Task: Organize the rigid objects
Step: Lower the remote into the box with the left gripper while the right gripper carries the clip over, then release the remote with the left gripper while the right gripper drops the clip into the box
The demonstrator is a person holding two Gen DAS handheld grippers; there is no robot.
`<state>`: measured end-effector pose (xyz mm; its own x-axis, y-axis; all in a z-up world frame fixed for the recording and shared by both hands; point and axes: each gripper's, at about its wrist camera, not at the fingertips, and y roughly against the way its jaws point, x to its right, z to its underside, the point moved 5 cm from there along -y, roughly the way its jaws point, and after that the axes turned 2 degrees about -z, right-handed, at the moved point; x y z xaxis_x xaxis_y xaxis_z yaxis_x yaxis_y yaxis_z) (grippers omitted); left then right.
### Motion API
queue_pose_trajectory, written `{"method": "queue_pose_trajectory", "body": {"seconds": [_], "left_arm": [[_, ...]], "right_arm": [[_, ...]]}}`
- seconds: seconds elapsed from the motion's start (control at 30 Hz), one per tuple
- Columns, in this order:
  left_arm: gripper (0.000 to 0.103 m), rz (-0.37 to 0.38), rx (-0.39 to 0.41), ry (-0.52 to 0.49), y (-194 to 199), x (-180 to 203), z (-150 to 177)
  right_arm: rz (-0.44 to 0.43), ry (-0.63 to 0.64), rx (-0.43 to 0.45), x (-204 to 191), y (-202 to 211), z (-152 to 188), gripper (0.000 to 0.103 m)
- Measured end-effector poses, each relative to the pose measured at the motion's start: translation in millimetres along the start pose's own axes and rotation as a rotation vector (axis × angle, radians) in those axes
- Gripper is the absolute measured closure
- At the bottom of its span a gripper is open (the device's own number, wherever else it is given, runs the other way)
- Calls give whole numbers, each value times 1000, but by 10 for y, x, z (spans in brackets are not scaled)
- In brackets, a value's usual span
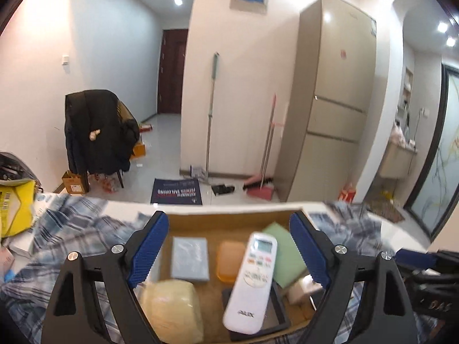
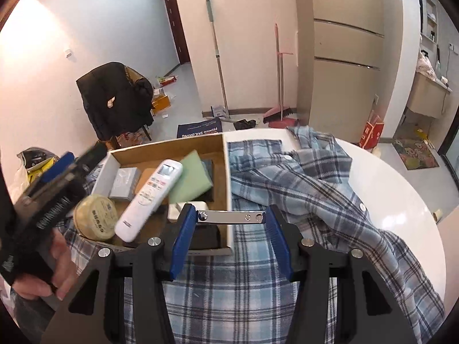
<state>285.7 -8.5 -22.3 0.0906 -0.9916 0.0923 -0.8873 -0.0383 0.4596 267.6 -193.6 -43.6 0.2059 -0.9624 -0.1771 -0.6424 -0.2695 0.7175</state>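
An open cardboard box (image 2: 172,146) stands on a plaid shirt on the white table. A white remote control (image 1: 252,283) lies slanted in the box on top of other items: a grey-blue pack (image 1: 190,258), an orange piece (image 1: 229,261), a green pad (image 1: 284,255) and a yellow round tin (image 2: 96,217). My left gripper (image 1: 229,220) hovers over the box (image 1: 200,220), its blue pads wide apart and clear of the remote (image 2: 149,197). It also shows at the left of the right wrist view, where a hand holds the left gripper (image 2: 80,157). My right gripper (image 2: 231,213) is shut on a shiny metal strip (image 2: 231,217) at the box's near right corner.
The blue plaid shirt (image 2: 301,177) covers much of the round white table (image 2: 401,189). A yellow bag (image 1: 14,209) sits at the table's left. Beyond the table are a chair with a black coat (image 1: 97,132), a mop, a broom and a tall fridge (image 1: 335,100).
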Motion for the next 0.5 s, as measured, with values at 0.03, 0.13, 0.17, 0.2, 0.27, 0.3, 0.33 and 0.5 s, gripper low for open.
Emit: {"method": "queue_pose_trajectory", "body": {"seconds": [0.03, 0.13, 0.17, 0.2, 0.27, 0.3, 0.33, 0.5], "left_arm": [[15, -4, 14, 8, 46, -46, -56], [14, -29, 76, 29, 211, -248, -232], [12, -33, 87, 34, 234, -285, -265], [9, -38, 108, 47, 283, -367, -321], [0, -45, 146, 83, 362, -508, -394], [0, -52, 160, 103, 398, -570, -417], [0, -65, 182, 140, 458, -667, -454], [0, 1, 165, 202, 531, -821, -549]], "right_arm": [[1, 8, 3, -46, 15, -29, 53], [-6, 35, 15, -214, 44, -136, 53], [-16, 40, 14, -257, 34, -164, 53], [-31, 42, 9, -316, 14, -189, 53], [-72, 50, -19, -463, -70, -211, 53], [-87, 55, -33, -523, -116, -199, 53], [-100, 59, -52, -597, -177, -170, 53], [-125, 81, -146, -853, -480, 89, 53]]}}
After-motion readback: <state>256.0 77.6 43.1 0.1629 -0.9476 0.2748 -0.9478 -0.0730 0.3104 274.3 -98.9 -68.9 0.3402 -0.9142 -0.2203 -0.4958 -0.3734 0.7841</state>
